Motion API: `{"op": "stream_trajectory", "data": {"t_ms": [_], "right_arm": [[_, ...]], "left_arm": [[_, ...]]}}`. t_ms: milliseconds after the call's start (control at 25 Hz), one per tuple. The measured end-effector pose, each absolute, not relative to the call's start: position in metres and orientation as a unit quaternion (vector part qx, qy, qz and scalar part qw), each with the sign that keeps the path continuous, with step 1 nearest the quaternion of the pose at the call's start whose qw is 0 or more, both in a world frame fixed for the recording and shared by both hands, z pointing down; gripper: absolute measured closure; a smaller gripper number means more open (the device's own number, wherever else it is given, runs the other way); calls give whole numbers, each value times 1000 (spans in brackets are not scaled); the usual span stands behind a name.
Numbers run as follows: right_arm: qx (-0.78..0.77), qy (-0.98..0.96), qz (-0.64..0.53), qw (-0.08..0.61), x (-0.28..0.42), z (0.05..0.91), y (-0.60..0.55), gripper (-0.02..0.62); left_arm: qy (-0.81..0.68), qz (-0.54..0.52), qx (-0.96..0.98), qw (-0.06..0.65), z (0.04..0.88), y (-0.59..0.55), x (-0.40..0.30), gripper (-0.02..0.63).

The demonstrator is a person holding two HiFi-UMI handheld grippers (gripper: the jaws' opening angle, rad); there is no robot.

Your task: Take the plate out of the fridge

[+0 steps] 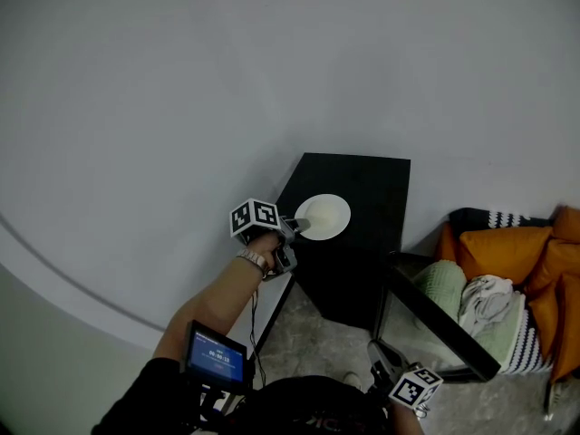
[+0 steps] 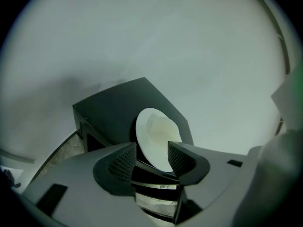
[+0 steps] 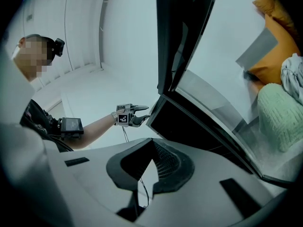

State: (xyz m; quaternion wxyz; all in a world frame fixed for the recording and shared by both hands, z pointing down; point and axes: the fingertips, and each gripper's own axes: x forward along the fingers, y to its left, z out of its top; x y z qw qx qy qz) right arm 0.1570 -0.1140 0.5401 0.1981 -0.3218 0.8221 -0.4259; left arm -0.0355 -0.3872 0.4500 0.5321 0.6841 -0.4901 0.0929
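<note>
The left hand-held gripper (image 1: pixel 294 229) reaches over the top of the small black box-shaped fridge (image 1: pixel 362 243), its jaws spread wide and gripping nothing. The round white shallow plate (image 1: pixel 323 217) lies flat on the fridge top right ahead of those jaws, its near rim just at their tips, though I cannot tell whether it touches them. The right hand-held gripper (image 1: pixel 385 362) hangs low, its jaws closed together and empty, with the fridge's dark-framed glass door (image 1: pixel 439 320) swung open just beside it
</note>
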Motion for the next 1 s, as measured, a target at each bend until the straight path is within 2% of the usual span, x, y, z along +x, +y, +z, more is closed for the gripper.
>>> {"op": "stream_trajectory", "data": {"t_ms": [200, 440, 480, 520, 560, 680, 880, 1000], "right_arm": [[-310, 827, -425, 198, 152, 537, -114, 592], [-292, 839, -422, 183, 138, 538, -116, 592], [-287, 841, -423, 178, 133, 538, -116, 592], [-282, 843, -424, 172, 127, 538, -116, 592], [-275, 847, -424, 165, 120, 539, -116, 592], [-251, 859, -425, 133, 95, 539, -110, 592], [-220, 876, -420, 83, 56, 541, -93, 592], [-219, 880, -418, 60, 38, 547, -83, 592]], "left_arm": [[-498, 90, 696, 509, 444, -378, -43, 413], [-476, 62, 756, 445, 431, -357, -47, 420], [-470, 53, 768, 432, 426, -352, -49, 457], [-461, 41, 781, 419, 421, -347, -51, 569], [-446, 25, 797, 406, 415, -341, -52, 600], [-381, 1, 845, 374, 405, -310, -54, 601], [-285, 93, 897, 325, 444, -211, -54, 601], [-246, 131, 902, 329, 486, -147, -57, 600]]}}
